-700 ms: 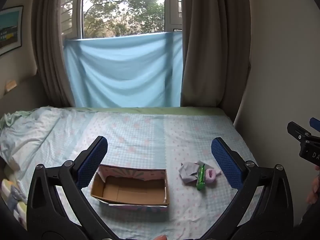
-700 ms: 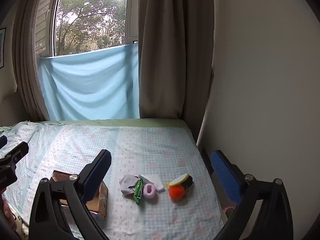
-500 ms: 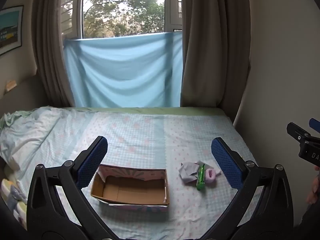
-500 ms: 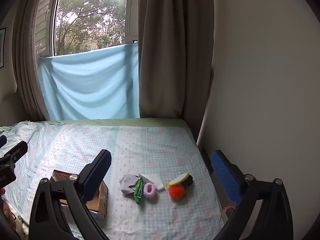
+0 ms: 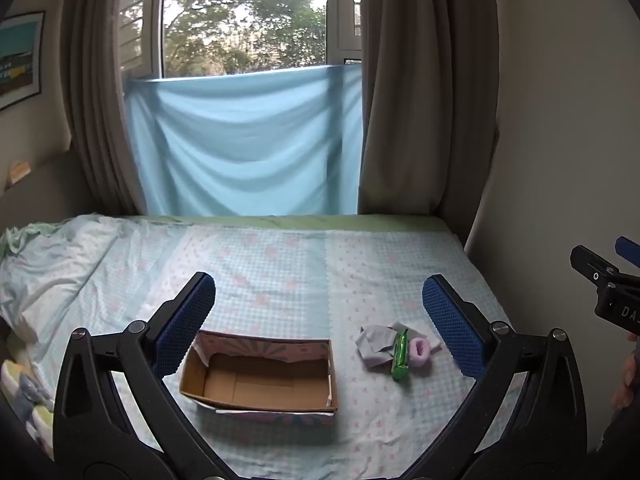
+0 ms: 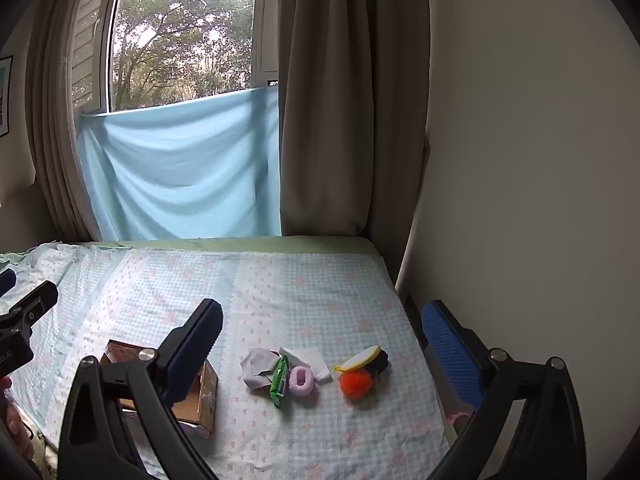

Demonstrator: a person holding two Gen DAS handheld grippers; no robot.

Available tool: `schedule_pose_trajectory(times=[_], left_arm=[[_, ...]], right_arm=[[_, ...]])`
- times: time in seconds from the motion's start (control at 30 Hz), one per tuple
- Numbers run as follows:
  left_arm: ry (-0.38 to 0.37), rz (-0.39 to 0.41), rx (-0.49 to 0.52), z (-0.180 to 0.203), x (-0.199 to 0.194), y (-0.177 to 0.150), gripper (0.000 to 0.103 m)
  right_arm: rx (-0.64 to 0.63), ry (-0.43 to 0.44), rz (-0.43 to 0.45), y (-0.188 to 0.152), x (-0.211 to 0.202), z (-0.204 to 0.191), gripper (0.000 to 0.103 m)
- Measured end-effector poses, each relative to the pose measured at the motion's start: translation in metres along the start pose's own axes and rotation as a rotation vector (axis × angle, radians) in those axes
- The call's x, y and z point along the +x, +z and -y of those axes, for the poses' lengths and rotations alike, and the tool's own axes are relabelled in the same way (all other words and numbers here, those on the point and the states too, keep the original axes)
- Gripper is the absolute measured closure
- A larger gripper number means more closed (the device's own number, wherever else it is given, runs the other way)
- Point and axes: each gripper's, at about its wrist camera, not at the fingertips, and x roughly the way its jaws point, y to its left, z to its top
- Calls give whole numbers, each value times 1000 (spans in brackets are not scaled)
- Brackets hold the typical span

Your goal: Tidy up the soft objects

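An open cardboard box (image 5: 260, 376) lies empty on the bed, partly behind my right gripper's left finger in the right wrist view (image 6: 200, 394). To its right lie a grey cloth (image 5: 374, 346) (image 6: 258, 368), a green packet (image 5: 400, 354) (image 6: 280, 378), a pink scrunchie (image 5: 420, 354) (image 6: 301, 380) and a white cloth (image 6: 310, 360). Further right are an orange pompom (image 6: 356, 382), a yellow-rimmed pad (image 6: 360, 358) and something black (image 6: 380, 362). My left gripper (image 5: 318, 326) and right gripper (image 6: 322, 354) are both open, empty, above the bed.
The bed (image 5: 280, 272) has a blue checked cover. A wall (image 6: 520, 160) runs close along its right side. A curtained window with a blue sheet (image 5: 244, 144) is behind. Rumpled bedding (image 5: 44, 264) lies at the left.
Both grippers have barely moved; the view has shifted very slightly. Nothing on the bed has moved.
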Motion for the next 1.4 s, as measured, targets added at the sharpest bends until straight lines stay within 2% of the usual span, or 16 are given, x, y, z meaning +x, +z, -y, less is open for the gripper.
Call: schedule_pose_trajectory(times=[0.77,1.4], left_arm=[[-40,-9,13,-4,4,2,0],[-44,-3,18,-6,3,5,0]], right_arm=[[1,-3,-7,2,1,-4,3],[0,-2,0,2,4,-7,3]])
